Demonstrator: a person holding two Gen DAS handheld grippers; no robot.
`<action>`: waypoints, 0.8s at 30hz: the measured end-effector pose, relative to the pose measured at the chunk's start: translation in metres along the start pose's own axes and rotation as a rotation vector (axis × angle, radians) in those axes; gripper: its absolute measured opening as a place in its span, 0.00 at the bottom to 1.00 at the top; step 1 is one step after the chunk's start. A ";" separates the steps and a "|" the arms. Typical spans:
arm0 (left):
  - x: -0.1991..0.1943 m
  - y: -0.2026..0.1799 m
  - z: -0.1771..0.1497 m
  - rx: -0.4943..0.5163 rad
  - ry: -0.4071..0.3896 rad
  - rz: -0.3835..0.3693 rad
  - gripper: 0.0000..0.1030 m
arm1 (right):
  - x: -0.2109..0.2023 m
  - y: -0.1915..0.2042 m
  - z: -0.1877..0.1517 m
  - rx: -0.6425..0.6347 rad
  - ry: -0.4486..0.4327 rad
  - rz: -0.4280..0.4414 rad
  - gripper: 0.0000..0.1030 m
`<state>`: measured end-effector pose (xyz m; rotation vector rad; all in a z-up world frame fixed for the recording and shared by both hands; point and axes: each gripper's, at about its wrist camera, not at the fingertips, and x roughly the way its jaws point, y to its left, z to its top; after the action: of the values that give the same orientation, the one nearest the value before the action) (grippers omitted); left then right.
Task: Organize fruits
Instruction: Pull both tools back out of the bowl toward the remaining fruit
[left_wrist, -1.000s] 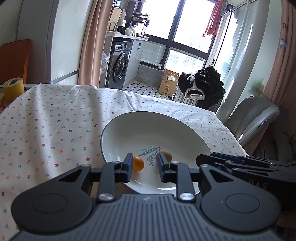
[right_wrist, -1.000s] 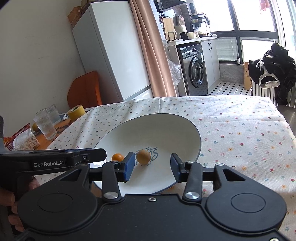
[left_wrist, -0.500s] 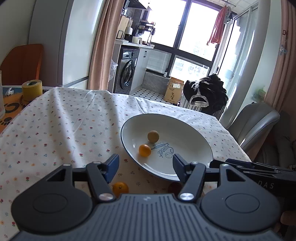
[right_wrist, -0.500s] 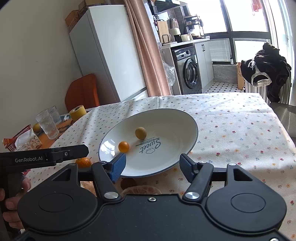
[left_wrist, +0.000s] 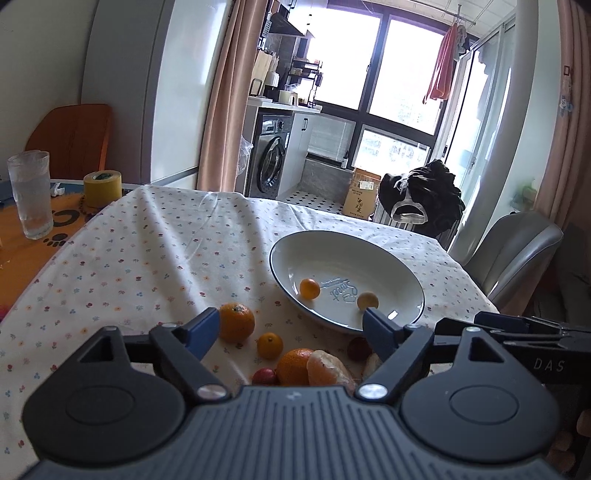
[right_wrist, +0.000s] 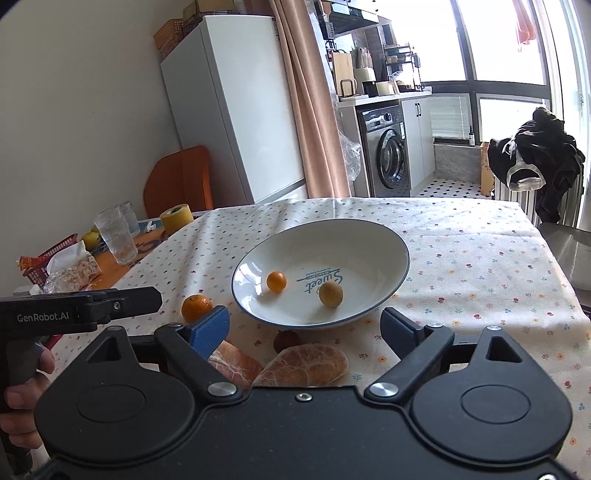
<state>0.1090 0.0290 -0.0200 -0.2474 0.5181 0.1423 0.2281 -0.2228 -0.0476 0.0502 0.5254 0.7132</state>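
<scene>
Both cameras sit just behind their own fingers and look forward and somewhat down over a table with a flowered cloth (left_wrist: 147, 266). The left wrist view looks from the near edge toward the windows, with the white plate (left_wrist: 388, 266) right of centre, close ahead. The right wrist view faces more leftward — toward the fridge (right_wrist: 236, 110) and the wall — with the plate (right_wrist: 369, 236) near centre. Each view catches the neighbouring gripper at its edge: the right gripper (left_wrist: 517, 332) low right, the left gripper (right_wrist: 74, 314) low left. Both share the plate, its small orange fruit (left_wrist: 309, 288) (right_wrist: 276, 281), the washing machine (left_wrist: 269, 162) (right_wrist: 388, 147) — and the loose fruit nearest.
</scene>
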 end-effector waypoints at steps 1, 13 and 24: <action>-0.004 0.001 -0.002 -0.005 -0.001 0.000 0.81 | -0.002 0.002 -0.001 -0.004 -0.001 0.000 0.89; -0.034 0.008 -0.018 0.022 -0.007 0.002 0.81 | -0.021 0.019 -0.013 -0.032 0.011 0.019 0.91; -0.042 0.013 -0.034 0.009 0.005 -0.007 0.81 | -0.028 0.026 -0.026 -0.029 0.008 0.038 0.93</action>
<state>0.0542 0.0295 -0.0299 -0.2404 0.5225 0.1321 0.1819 -0.2240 -0.0517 0.0305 0.5232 0.7578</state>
